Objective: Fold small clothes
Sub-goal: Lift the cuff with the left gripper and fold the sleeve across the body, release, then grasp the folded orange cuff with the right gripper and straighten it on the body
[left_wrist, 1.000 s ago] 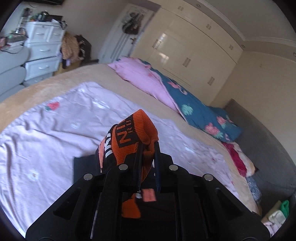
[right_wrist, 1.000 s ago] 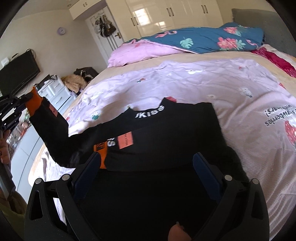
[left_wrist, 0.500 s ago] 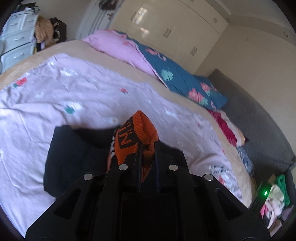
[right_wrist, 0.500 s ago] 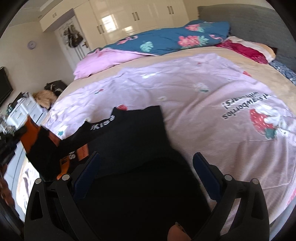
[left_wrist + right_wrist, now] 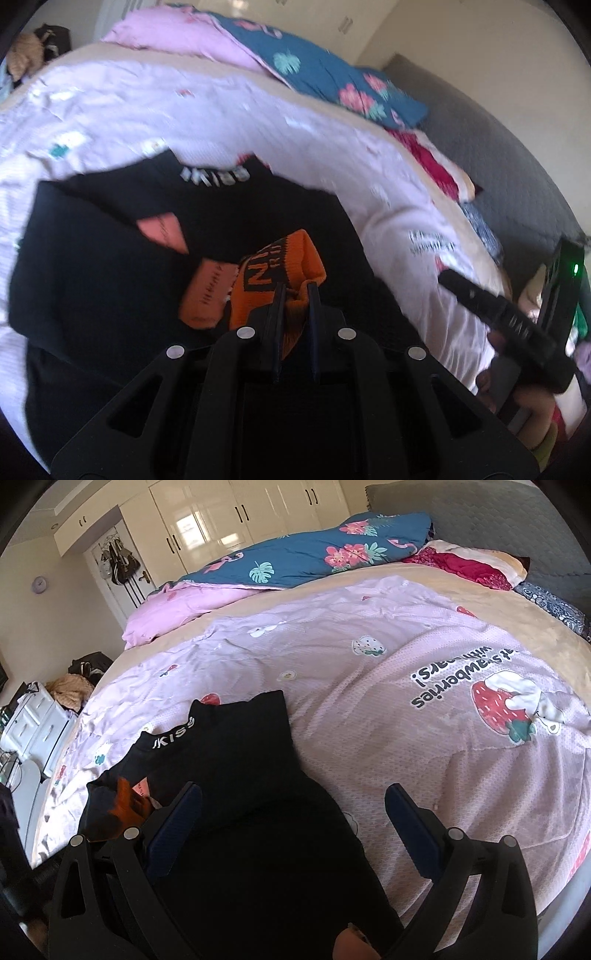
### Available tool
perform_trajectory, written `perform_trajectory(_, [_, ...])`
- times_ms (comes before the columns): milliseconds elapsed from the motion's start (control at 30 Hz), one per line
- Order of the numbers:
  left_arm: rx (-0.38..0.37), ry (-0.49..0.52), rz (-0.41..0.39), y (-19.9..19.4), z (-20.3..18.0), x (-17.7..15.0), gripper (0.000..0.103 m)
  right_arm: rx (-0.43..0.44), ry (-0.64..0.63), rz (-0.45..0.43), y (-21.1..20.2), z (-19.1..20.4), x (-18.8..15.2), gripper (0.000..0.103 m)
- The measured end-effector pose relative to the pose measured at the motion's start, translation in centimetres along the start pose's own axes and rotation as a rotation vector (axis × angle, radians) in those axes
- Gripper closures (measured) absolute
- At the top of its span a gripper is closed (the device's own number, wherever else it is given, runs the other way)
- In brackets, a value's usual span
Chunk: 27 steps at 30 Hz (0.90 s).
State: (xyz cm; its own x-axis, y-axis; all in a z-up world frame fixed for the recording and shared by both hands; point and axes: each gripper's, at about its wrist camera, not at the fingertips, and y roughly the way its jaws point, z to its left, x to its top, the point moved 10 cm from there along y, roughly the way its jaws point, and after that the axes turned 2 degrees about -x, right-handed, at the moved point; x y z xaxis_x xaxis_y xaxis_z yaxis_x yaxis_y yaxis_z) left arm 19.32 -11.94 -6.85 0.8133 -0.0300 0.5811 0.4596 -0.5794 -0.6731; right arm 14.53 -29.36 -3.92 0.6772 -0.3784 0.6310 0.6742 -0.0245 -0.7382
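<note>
Change since earlier: orange cuff [image 5: 280,266] has come down from raised at the garment's side to low over the black sweater [image 5: 207,221].
Left claw [image 5: 295,291]: clenched on the orange cuff, sleeve drawn across the sweater body.
Right claw [image 5: 293,805]: released, jaws wide apart above the sweater's near part; nothing gripped.
Sweater: lies on the lilac strawberry bedspread [image 5: 406,701], collar lettering at its far edge.
Beyond sweater: pink and blue floral quilts [image 5: 295,565], then cream wardrobes [image 5: 229,513].
</note>
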Motion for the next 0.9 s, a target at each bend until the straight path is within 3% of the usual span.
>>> perform_trajectory(133, [-0.062, 0.002, 0.079, 1.9, -0.5, -2.1, 0.093, 0.009, 0.011, 0.019, 0.7, -0.2, -0.3, 0.004])
perform_trajectory(233, [-0.088, 0.002, 0.107, 2.2, -0.6, -3.0, 0.065, 0.030, 0.019, 0.047, 1.3, -0.1, -0.8, 0.004])
perform_trajectory(300, [-0.094, -0.003, 0.109, 1.8, -0.2, -3.1, 0.058, 0.052, 0.011, 0.075, 1.8, 0.5, -1.5, 0.004])
perform_trajectory(433, [-0.047, -0.052, 0.061, -0.2, 2.5, -1.9, 0.038, 0.103, -0.041, 0.152, 3.2, 2.7, -3.7, 0.004])
perform_trajectory(533, [0.020, -0.104, 0.002, -2.3, 5.6, -0.4, 0.031, 0.194, -0.123, 0.210, 4.3, 6.4, -5.9, 0.008])
perform_trajectory(600, [0.083, -0.131, -0.044, -4.2, 7.9, 0.5, 0.026, 0.216, -0.151, 0.234, 5.0, 8.0, -6.8, 0.022])
perform_trajectory(667, [0.120, -0.154, -0.080, -5.6, 9.5, 1.3, 0.023, 0.229, -0.168, 0.246, 5.8, 9.5, -7.5, 0.024])
perform_trajectory(733, [0.144, -0.179, -0.121, -7.5, 11.1, 1.9, 0.023, 0.222, -0.178, 0.250, 6.5, 10.3, -7.9, 0.038])
perform_trajectory(800, [0.171, -0.200, -0.161, -9.4, 12.6, 2.4, 0.023, 0.222, -0.190, 0.256, 7.1, 10.9, -8.3, 0.080])
perform_trajectory(900, [0.203, -0.233, -0.208, -11.5, 14.3, 3.2, 0.022, 0.256, -0.229, 0.235, 6.4, 12.1, -8.3, 0.091])
